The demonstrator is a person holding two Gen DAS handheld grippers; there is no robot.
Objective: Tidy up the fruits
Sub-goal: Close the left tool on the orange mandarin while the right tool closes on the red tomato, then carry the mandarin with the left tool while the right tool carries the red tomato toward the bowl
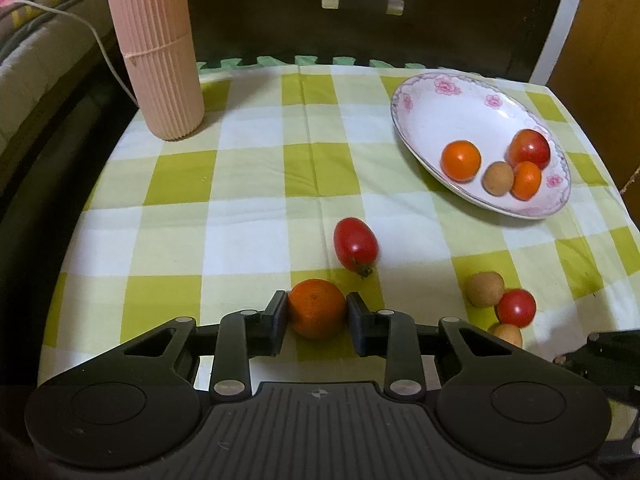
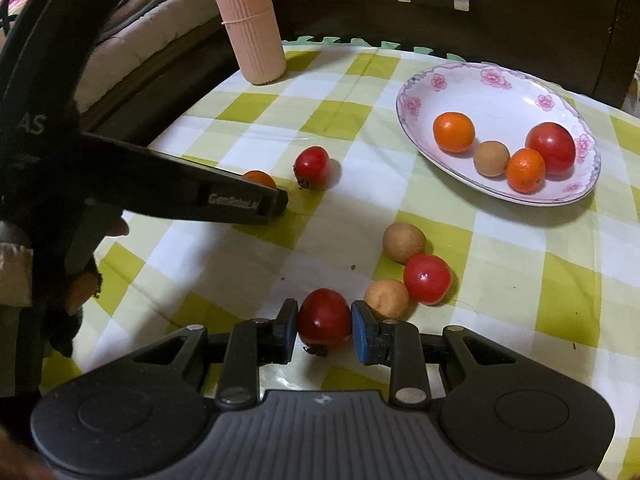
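Left wrist view: the left gripper (image 1: 317,320) sits low on the checked cloth (image 1: 248,184) of the worktop, its fingers touching both sides of an orange (image 1: 317,309), so it grips that fruit. Just beyond lies an oblong tomato (image 1: 355,245), stem toward the gripper. To the right, a brown fruit (image 1: 485,289) touches a round tomato (image 1: 516,307), with another brown fruit (image 1: 508,334) partly hidden behind the gripper body. A flowered plate (image 1: 420,104) at far right holds two oranges, a brown fruit and a tomato. A ribbed pink cylinder (image 1: 156,52) stands upright at far left.

Right wrist view: the right gripper (image 2: 325,324) brackets a dark red tomato (image 2: 324,320); the left pad touches it, while on the right I cannot tell contact from a narrow gap. A person's gloved hand (image 2: 68,280) holds the left gripper at the left edge.
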